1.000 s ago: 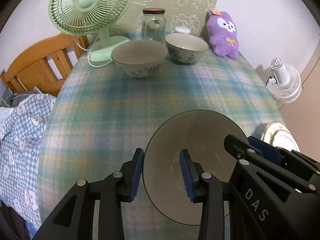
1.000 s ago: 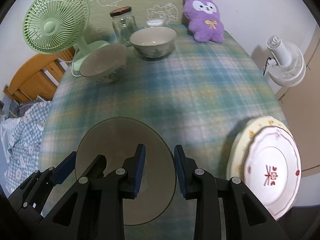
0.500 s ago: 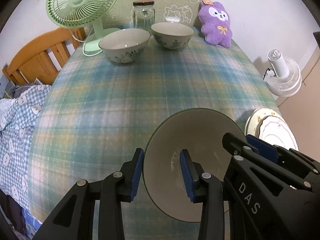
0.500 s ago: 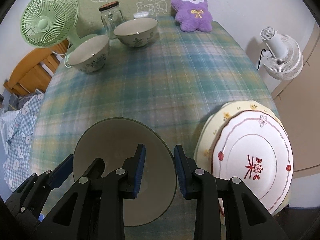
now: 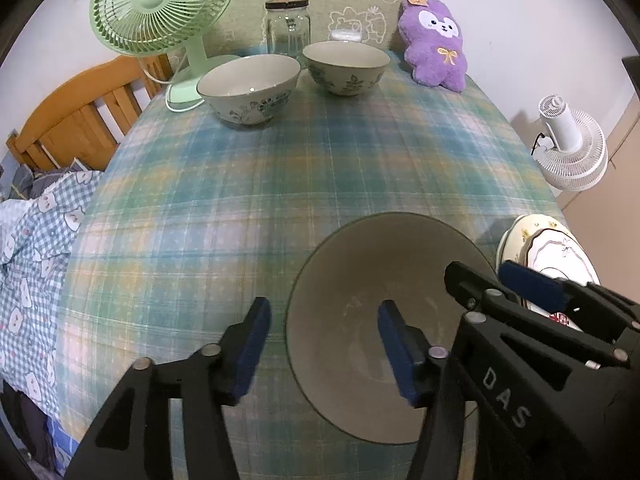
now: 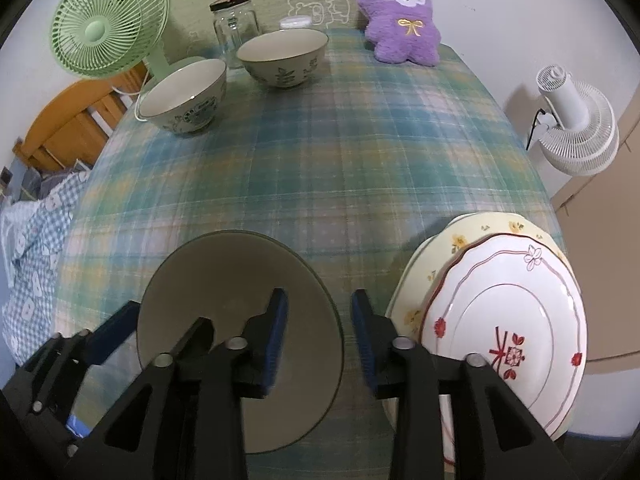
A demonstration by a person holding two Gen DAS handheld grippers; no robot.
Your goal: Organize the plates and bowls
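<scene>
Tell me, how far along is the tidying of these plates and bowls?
Done: the red-patterned plate lies stacked on the yellow plate at the table's right edge. In hand: the near bowl, its rim between the open fingers of both the left gripper and the right gripper, neither clamping it. Left: the far left bowl and the far right bowl stand side by side, unstacked.
</scene>
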